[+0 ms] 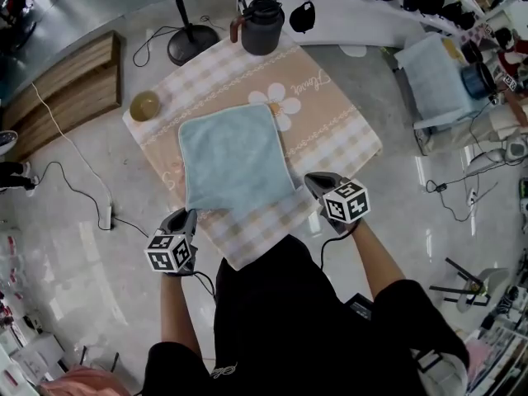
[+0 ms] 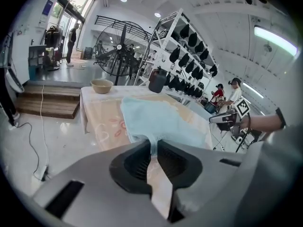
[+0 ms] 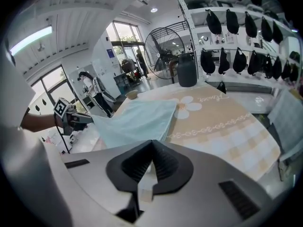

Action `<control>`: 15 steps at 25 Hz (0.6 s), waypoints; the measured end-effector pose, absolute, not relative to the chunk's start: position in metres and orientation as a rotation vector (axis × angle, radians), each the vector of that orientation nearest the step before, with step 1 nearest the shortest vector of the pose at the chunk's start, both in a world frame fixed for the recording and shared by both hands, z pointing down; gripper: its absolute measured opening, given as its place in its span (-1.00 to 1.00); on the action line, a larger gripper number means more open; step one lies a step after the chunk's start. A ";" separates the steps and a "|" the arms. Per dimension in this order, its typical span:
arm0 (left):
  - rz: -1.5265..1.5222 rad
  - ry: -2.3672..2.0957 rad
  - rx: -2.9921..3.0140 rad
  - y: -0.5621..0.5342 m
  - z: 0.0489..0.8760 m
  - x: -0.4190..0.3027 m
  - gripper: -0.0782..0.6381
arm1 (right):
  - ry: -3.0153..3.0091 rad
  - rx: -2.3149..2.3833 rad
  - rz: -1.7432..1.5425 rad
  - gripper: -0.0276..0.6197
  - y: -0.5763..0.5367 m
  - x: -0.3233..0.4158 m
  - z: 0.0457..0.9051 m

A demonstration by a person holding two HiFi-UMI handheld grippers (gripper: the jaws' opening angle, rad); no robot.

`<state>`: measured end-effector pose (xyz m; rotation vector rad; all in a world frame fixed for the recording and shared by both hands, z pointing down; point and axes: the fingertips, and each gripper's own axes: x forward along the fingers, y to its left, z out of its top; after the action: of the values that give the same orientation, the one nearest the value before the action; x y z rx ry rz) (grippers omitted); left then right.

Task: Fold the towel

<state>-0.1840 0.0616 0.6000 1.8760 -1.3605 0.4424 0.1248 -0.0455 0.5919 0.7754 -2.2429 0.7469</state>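
A light blue towel lies spread on a table covered by a beige checked cloth. Its near edge is lifted off the cloth between my two grippers. My left gripper is shut on the near left corner; in the left gripper view the towel runs straight into the pinched jaws. My right gripper is shut at the near right corner. In the right gripper view a pale bit of towel shows between the closed jaws. The far edge rests flat on the cloth.
A tan bowl sits at the table's far left, and a dark jug at its far edge. A standing fan's base and a wooden platform lie beyond on the left. Cables cross the floor; a chair stands at the right.
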 end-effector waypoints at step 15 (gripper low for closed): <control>0.475 -1.326 1.854 0.045 0.616 -0.176 -0.66 | -2.161 0.514 0.800 -0.41 -0.002 0.105 0.663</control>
<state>-0.1761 0.0452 0.6165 1.8543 -1.3264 0.4754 0.1048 -0.0015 0.6628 0.5136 -2.1609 0.7999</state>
